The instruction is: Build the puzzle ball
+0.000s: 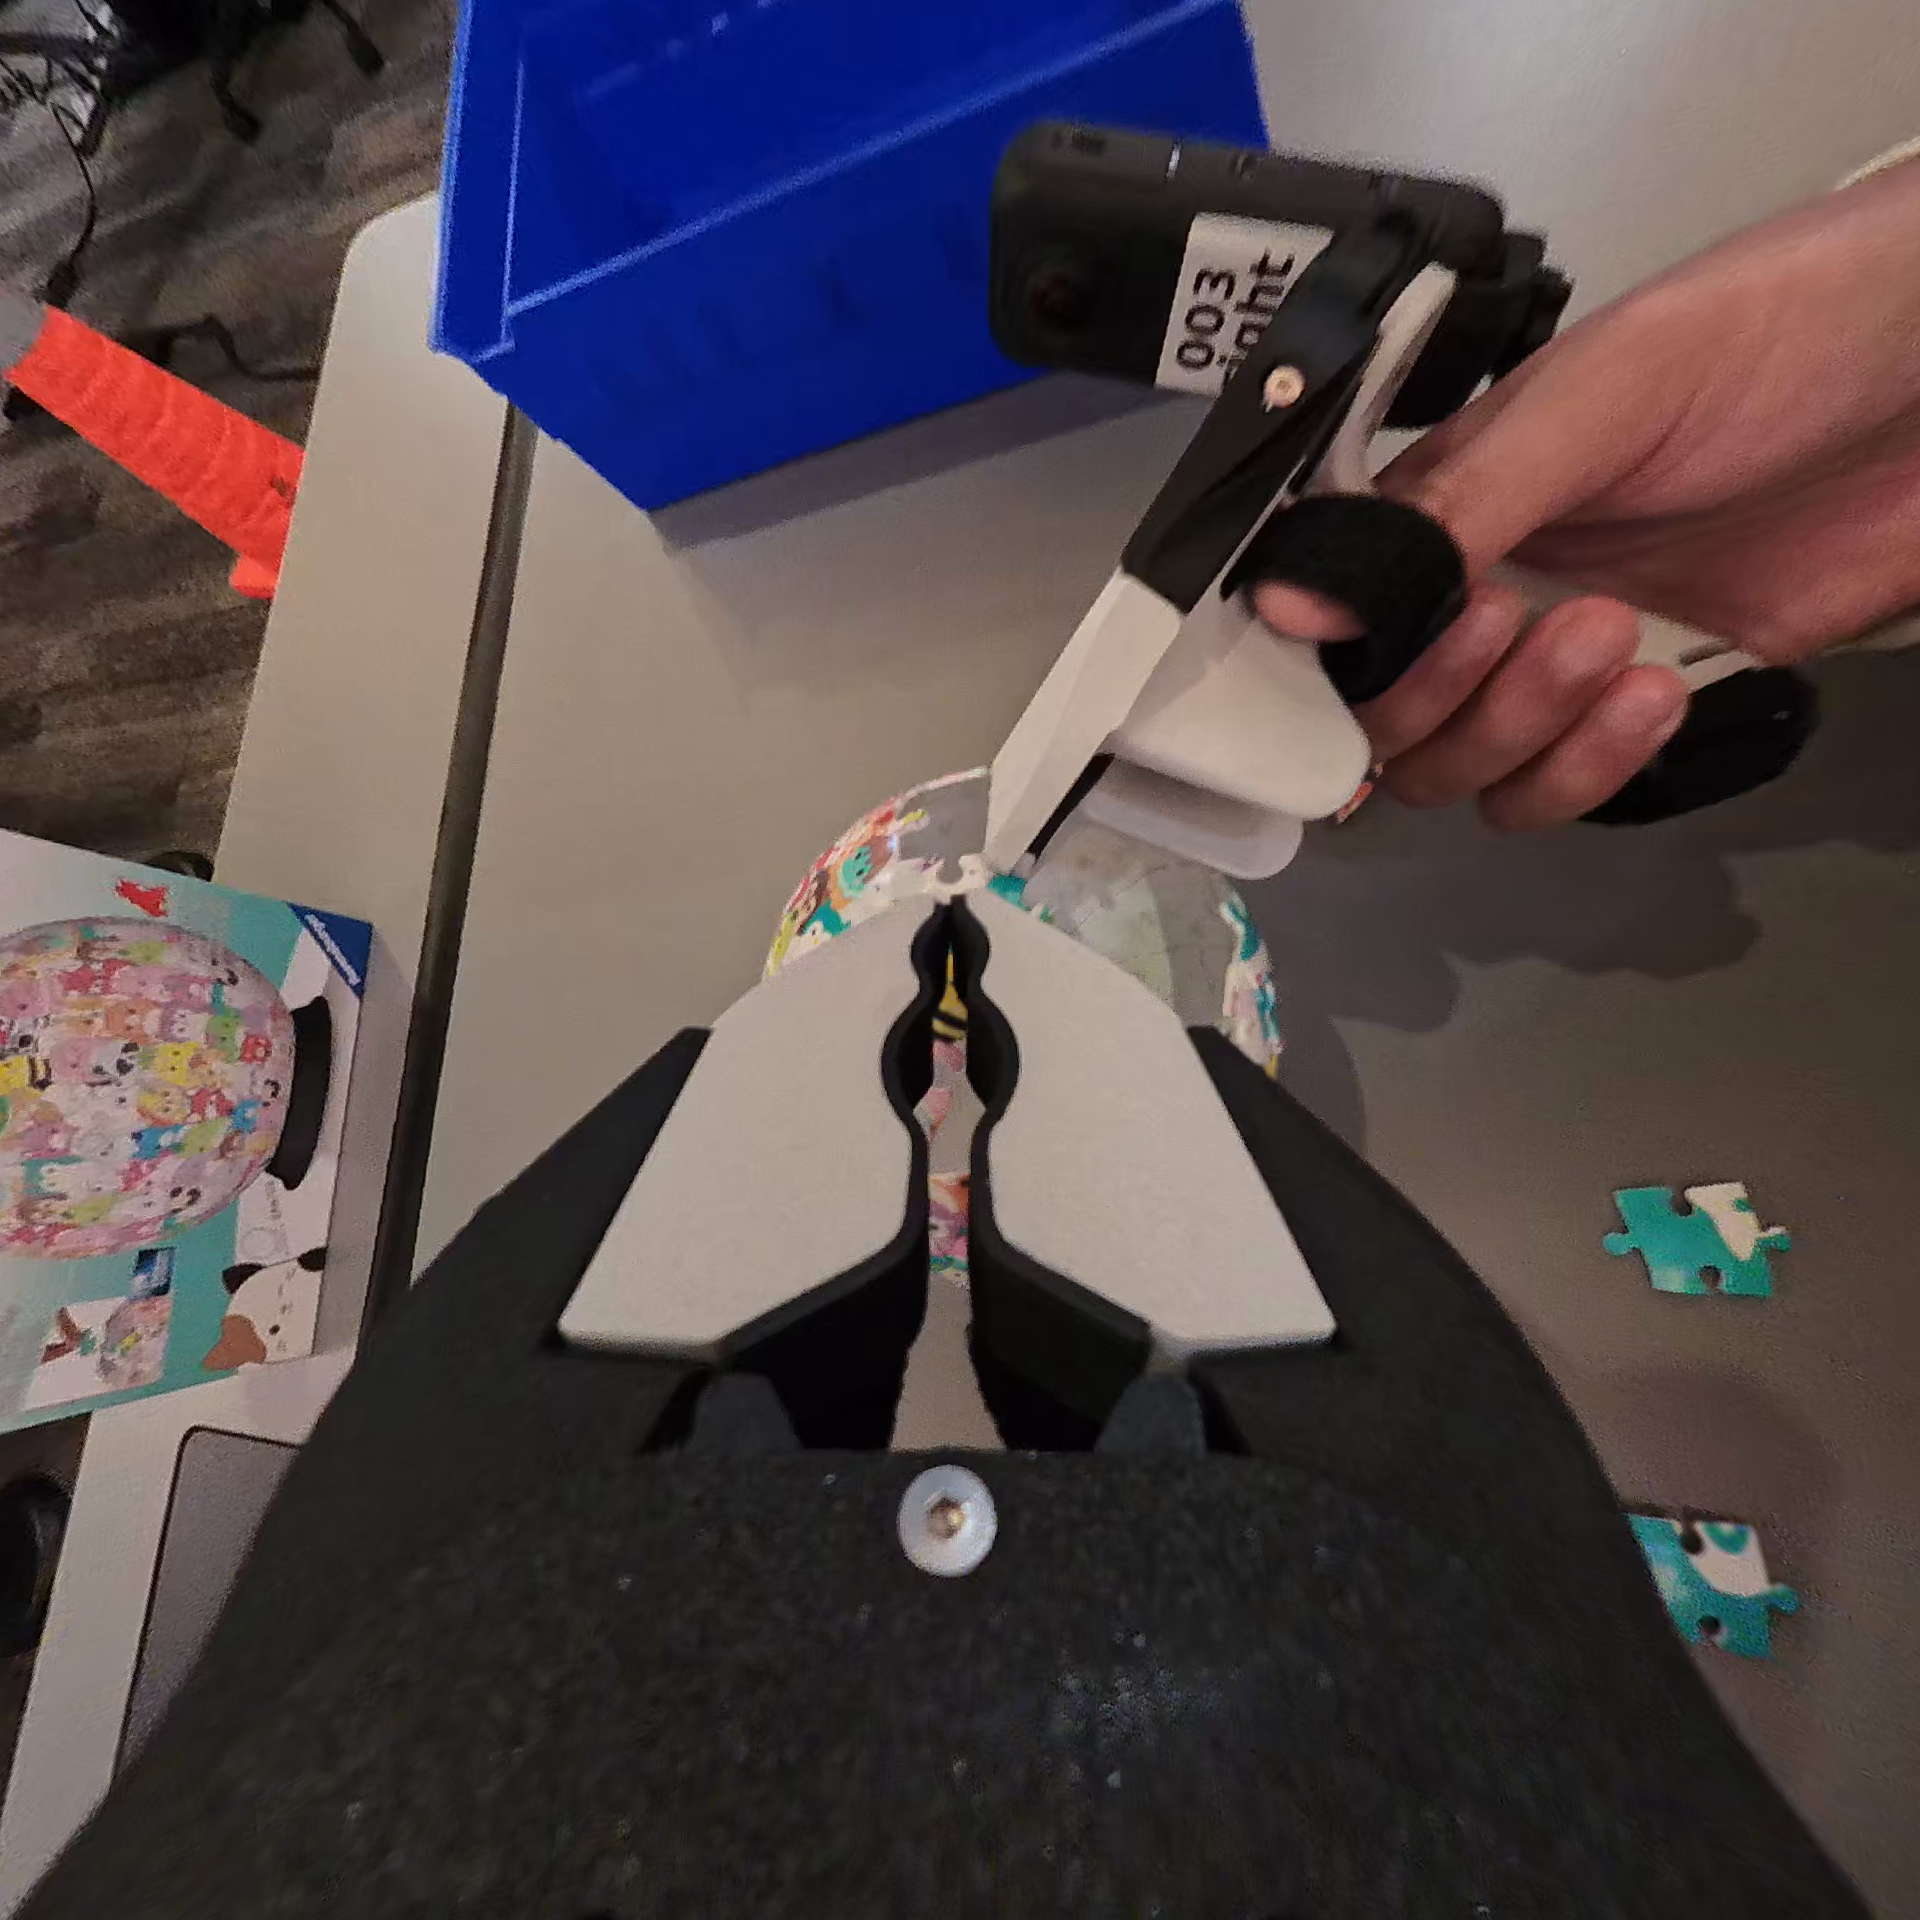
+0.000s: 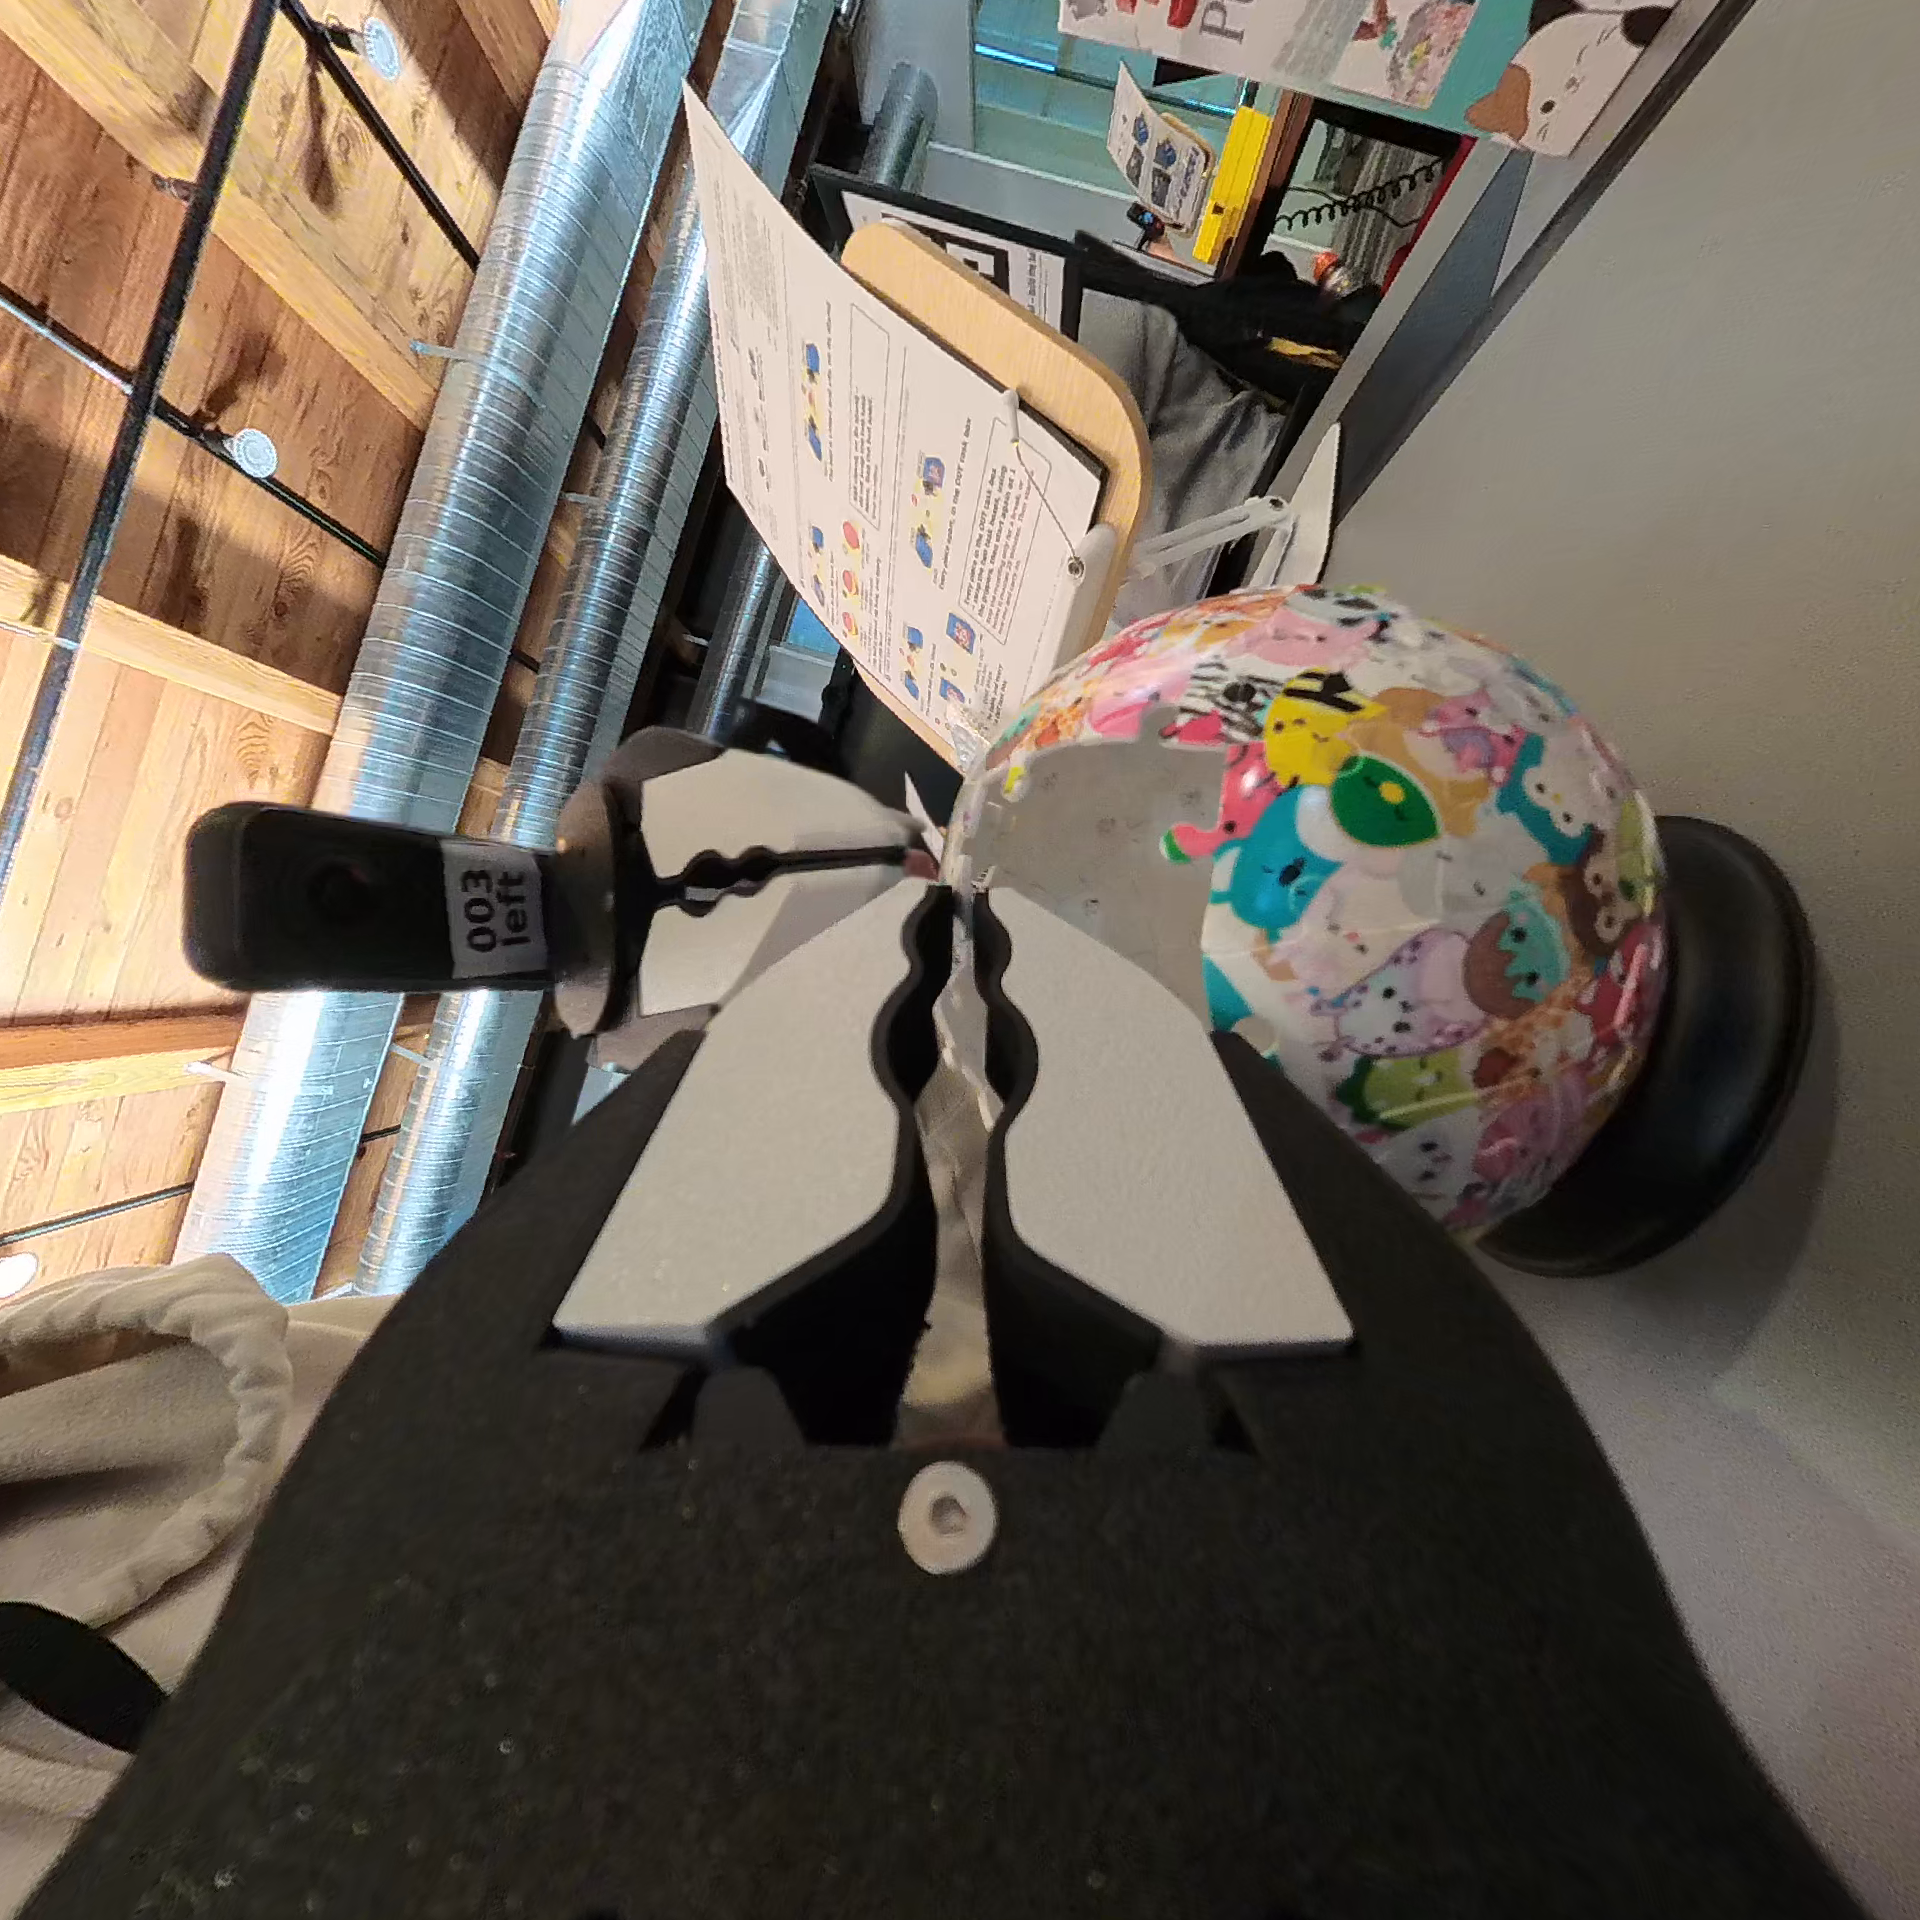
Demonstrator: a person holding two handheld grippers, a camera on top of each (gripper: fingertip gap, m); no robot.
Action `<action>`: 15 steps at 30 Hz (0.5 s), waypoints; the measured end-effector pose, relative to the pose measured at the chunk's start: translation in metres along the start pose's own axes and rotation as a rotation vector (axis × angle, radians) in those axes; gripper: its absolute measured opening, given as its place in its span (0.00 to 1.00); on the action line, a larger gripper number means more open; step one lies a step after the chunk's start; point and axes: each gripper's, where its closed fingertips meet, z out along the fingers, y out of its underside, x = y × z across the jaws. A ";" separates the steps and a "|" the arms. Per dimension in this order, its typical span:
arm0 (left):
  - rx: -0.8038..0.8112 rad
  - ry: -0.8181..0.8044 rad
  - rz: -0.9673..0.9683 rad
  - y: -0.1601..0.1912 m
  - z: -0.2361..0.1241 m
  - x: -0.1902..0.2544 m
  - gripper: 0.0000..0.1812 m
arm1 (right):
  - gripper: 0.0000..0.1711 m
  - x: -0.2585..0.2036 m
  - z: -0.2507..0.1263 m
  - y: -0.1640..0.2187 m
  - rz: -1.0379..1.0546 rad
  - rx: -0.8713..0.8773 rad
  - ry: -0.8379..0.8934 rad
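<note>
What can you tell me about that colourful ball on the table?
The puzzle ball is a hollow sphere of interlocking pieces printed with bright cartoon animals, plain pale grey inside. It is unfinished: a jagged opening gapes at the top. It sits upright on a round black stand on the grey table. The left gripper and right gripper, jaws closed, meet at the opening's rim.

Grey table [image 1: 644, 727], patterned carpet [image 1: 104, 644]
</note>
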 end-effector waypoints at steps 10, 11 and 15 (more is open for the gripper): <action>-0.015 -0.021 0.015 0.001 -0.001 -0.001 0.00 | 0.02 0.001 0.000 0.000 0.005 0.002 0.003; -0.025 -0.030 0.013 0.004 0.001 -0.003 0.00 | 0.02 0.001 0.000 0.000 0.004 0.001 0.003; -0.021 -0.034 -0.002 0.006 -0.003 -0.010 0.00 | 0.02 0.002 0.000 0.000 0.008 -0.002 0.007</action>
